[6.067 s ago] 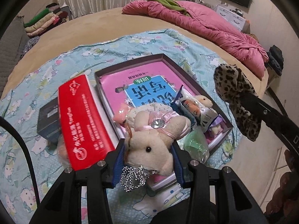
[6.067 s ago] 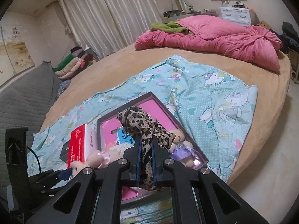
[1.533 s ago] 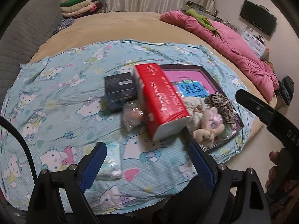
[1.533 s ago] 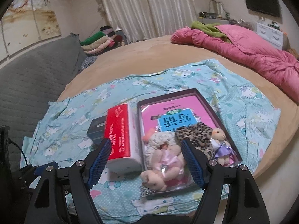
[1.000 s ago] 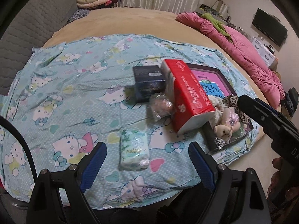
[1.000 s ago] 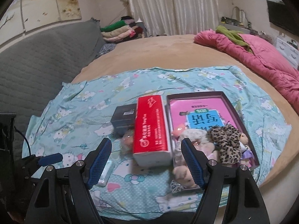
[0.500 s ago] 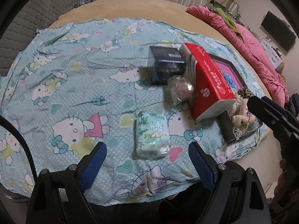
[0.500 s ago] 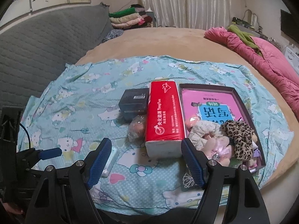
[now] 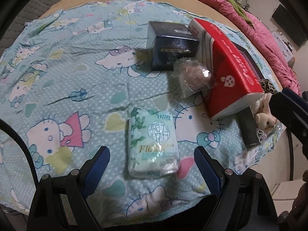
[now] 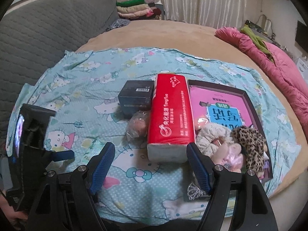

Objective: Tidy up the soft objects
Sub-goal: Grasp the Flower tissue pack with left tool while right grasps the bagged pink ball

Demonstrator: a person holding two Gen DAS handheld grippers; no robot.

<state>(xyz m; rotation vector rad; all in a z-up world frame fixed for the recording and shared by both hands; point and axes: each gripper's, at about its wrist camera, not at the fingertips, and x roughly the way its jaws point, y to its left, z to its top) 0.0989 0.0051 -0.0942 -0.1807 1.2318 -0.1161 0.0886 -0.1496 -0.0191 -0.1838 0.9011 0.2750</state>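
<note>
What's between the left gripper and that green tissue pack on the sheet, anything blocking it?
Nothing visible. The left gripper is open with the green tissue pack lying flat between its fingers, alone on the sheet.

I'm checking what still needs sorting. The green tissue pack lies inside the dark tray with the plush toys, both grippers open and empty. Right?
Not quite. The green tissue pack lies on the cartoon-cat sheet, outside the dark tray, as the left wrist view shows. Left gripper and right gripper are open and empty.

A dark box [image 10: 135,96] sits mid-sheet [image 10: 80,80]; a pink quilt [image 10: 277,57] lies along the bed's [image 10: 173,32] right edge, folded clothes [image 10: 134,9] beyond its far edge.
</note>
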